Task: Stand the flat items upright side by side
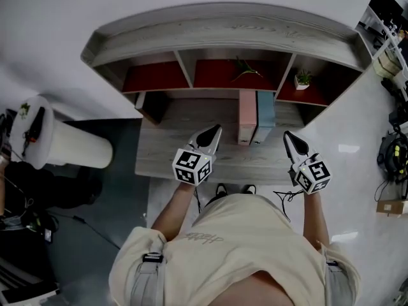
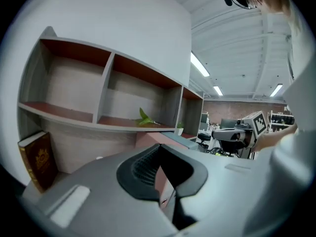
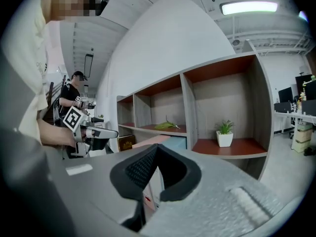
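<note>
A pink book (image 1: 247,116) and a light blue book (image 1: 266,115) stand upright side by side on the grey desk surface (image 1: 178,126), under the shelf's middle bay. A brown book (image 1: 153,105) stands at the desk's far left and shows at the edge of the left gripper view (image 2: 38,160). My left gripper (image 1: 215,132) hovers left of the pink book, shut and empty. On the other side of the blue book my right gripper (image 1: 288,136) is shut too, with nothing in it. Both gripper views look past closed jaws at the pink book (image 2: 155,138) (image 3: 148,141).
The grey shelf unit (image 1: 223,27) has three red-floored bays: a green sprig (image 1: 245,70) lies in the middle one and a small potted plant (image 1: 302,80) stands in the right one. A white round stand (image 1: 44,139) is at the left. Cables and gear lie on the floor at right.
</note>
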Tool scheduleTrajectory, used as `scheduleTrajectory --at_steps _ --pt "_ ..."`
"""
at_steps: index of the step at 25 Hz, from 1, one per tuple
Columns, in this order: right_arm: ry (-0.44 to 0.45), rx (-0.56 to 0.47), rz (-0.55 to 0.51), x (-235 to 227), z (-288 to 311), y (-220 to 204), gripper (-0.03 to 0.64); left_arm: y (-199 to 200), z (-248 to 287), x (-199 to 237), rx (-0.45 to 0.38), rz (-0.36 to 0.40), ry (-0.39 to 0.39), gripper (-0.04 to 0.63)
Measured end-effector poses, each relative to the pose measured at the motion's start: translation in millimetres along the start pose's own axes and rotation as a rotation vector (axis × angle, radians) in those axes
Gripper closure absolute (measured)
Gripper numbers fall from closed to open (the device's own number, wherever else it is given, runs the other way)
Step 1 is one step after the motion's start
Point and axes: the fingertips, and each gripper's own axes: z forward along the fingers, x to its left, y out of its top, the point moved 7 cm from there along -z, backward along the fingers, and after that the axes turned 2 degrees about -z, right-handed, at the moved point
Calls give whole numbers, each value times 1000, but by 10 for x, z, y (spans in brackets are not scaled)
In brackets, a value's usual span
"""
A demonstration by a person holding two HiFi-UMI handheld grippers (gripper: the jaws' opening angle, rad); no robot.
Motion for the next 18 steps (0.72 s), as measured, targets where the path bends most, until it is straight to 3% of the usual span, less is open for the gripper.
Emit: scheduleTrajectory --at_steps 10,18 --pt "-38 2 -98 61 37 390 615 466 69 -59 -8 43 34 578" --pt "-83 -126 -98 109 -57 859 615 795 43 -90 -65 128 44 579"
